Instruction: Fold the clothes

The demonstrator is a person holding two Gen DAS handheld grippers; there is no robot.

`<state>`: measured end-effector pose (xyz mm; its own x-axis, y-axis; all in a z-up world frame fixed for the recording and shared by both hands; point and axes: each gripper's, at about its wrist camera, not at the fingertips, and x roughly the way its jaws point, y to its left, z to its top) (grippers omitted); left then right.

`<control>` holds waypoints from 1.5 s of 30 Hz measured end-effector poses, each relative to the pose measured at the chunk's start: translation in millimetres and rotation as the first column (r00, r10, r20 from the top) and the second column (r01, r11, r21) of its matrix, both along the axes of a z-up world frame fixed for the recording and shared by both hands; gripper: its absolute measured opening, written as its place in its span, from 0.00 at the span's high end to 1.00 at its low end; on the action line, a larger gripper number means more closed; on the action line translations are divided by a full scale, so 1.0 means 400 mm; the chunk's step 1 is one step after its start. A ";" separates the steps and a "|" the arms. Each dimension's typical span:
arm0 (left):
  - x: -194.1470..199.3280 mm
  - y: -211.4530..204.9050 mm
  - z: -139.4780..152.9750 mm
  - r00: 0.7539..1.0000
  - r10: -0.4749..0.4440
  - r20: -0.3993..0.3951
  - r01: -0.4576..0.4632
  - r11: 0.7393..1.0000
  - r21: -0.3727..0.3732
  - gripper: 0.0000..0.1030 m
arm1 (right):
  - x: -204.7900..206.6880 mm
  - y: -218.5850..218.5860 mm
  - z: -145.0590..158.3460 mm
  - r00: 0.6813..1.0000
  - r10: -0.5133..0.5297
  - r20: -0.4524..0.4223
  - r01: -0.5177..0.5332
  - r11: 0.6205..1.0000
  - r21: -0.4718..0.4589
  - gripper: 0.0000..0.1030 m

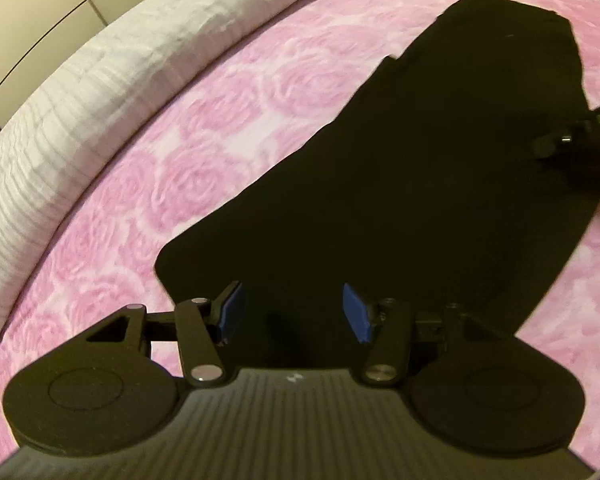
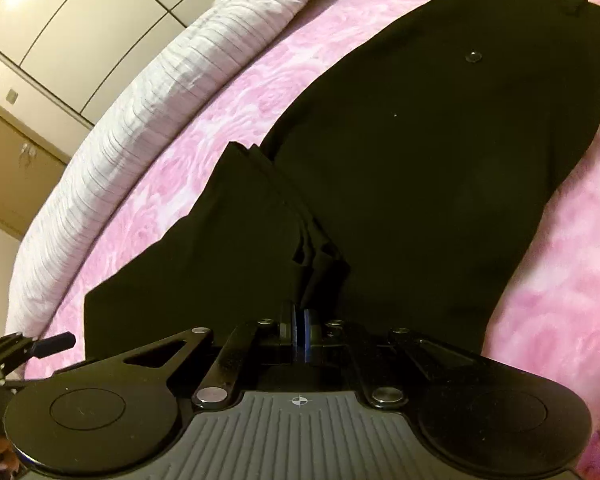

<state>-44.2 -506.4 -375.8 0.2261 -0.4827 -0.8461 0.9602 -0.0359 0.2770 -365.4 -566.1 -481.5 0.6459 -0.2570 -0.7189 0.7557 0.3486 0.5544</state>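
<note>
no legible writing. left hand-held gripper (image 1: 292,312) released over black trousers (image 1: 400,168); right hand-held gripper (image 2: 300,332) clenched on bunched trouser fabric; garment detail lost in darkness.

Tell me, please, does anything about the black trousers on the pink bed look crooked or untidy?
Yes. The black trousers are folded askew: the upper layer's hem juts out sideways past the lower layer, so the edges do not line up. Fabric is also bunched into folds just ahead of the shut right gripper.

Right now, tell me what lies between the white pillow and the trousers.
Only bare pink bedspread lies between the pillow and the trousers; both views show it.
</note>
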 end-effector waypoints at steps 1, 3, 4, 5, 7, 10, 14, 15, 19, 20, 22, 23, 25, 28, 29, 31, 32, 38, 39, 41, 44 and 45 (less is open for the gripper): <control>0.011 0.002 -0.006 1.000 0.012 -0.007 -0.012 1.000 0.009 0.51 | -0.001 0.006 0.001 1.000 0.002 -0.008 -0.002 1.000 0.000 0.99; 0.034 0.004 -0.023 0.999 0.036 -0.021 -0.036 0.999 0.026 0.51 | -0.001 0.010 -0.006 0.999 0.015 -0.029 -0.015 1.000 -0.005 0.99; 0.045 0.005 -0.033 0.998 0.048 -0.029 -0.047 0.998 0.036 0.51 | 0.001 0.005 -0.014 0.999 0.012 -0.033 -0.012 1.000 0.001 0.98; 0.056 0.006 -0.044 0.998 0.059 -0.036 -0.058 0.997 0.045 0.51 | 0.005 -0.006 -0.022 1.000 -0.003 -0.029 0.003 1.000 0.018 0.98; 0.082 0.004 -0.066 0.995 0.089 -0.055 -0.085 0.994 0.062 0.51 | 0.002 -0.014 -0.020 0.999 -0.020 -0.028 0.021 0.999 0.040 0.98; 0.120 -0.001 -0.095 0.986 0.138 -0.090 -0.131 0.988 0.079 0.50 | -0.002 -0.013 0.000 0.998 -0.040 -0.045 0.042 0.998 0.040 0.88; 0.153 0.015 -0.074 0.985 0.131 -0.113 -0.123 0.990 0.075 0.52 | -0.002 0.029 0.058 0.992 -0.044 -0.121 0.042 0.999 -0.023 0.71; 0.161 0.028 -0.059 0.989 0.107 -0.099 -0.101 0.993 0.065 0.52 | 0.010 0.051 0.076 0.990 -0.011 -0.144 0.003 0.998 -0.056 0.65; 0.198 0.093 -0.004 0.999 -0.041 -0.016 0.041 0.999 0.021 0.50 | 0.089 0.165 0.142 0.951 0.194 -0.241 -0.244 0.949 -0.199 0.56; 0.203 0.113 0.001 0.995 -0.099 0.025 0.098 0.995 0.015 0.49 | 0.120 0.202 0.149 0.931 0.261 -0.255 -0.320 0.920 -0.227 0.55; 0.207 0.154 0.005 0.962 -0.248 0.115 0.249 0.968 0.004 0.49 | 0.189 0.277 0.163 0.876 0.396 -0.274 -0.466 0.841 -0.275 0.54; 0.210 0.165 0.006 0.944 -0.305 0.130 0.306 0.952 0.010 0.49 | 0.229 0.313 0.165 0.848 0.460 -0.263 -0.524 0.798 -0.296 0.54; 0.220 0.165 0.010 0.914 -0.390 0.113 0.391 0.920 0.010 0.49 | 0.300 0.359 0.161 0.818 0.521 -0.245 -0.576 0.747 -0.333 0.54; 0.229 0.117 0.003 0.892 -0.447 0.061 0.448 0.894 -0.010 0.54 | 0.381 0.358 0.123 0.843 0.505 -0.184 -0.537 0.784 -0.311 0.54; 0.233 0.092 -0.001 0.890 -0.455 0.025 0.456 0.890 -0.018 0.60 | 0.395 0.352 0.106 0.852 0.495 -0.169 -0.523 0.799 -0.297 0.54; 0.245 0.034 -0.023 0.889 -0.456 -0.040 0.455 0.890 -0.027 0.63 | 0.428 0.341 0.068 0.855 0.495 -0.156 -0.518 0.810 -0.274 0.54; 0.251 0.006 -0.037 0.891 -0.451 -0.058 0.451 0.892 -0.019 0.63 | 0.435 0.339 0.049 0.852 0.502 -0.149 -0.524 0.811 -0.261 0.54; 0.313 -0.084 -0.114 0.906 -0.374 -0.195 0.388 0.921 0.033 0.57 | 0.419 0.367 -0.022 0.849 0.503 -0.160 -0.528 0.812 -0.248 0.54; 0.313 -0.085 -0.111 0.904 -0.380 -0.197 0.395 0.918 0.039 0.57 | 0.418 0.368 -0.018 0.848 0.504 -0.167 -0.530 0.811 -0.247 0.54; 0.313 -0.080 -0.087 0.899 -0.402 -0.173 0.415 0.908 0.047 0.58 | 0.428 0.380 0.010 0.835 0.507 -0.212 -0.547 0.804 -0.231 0.54; 0.331 -0.044 -0.034 0.886 -0.460 -0.057 0.462 0.886 0.025 0.53 | 0.440 0.419 0.071 0.795 0.528 -0.298 -0.601 0.751 -0.274 0.54; 0.337 -0.032 -0.017 0.878 -0.478 -0.017 0.478 0.878 0.018 0.49 | 0.450 0.446 0.091 0.771 0.543 -0.333 -0.633 0.711 -0.306 0.53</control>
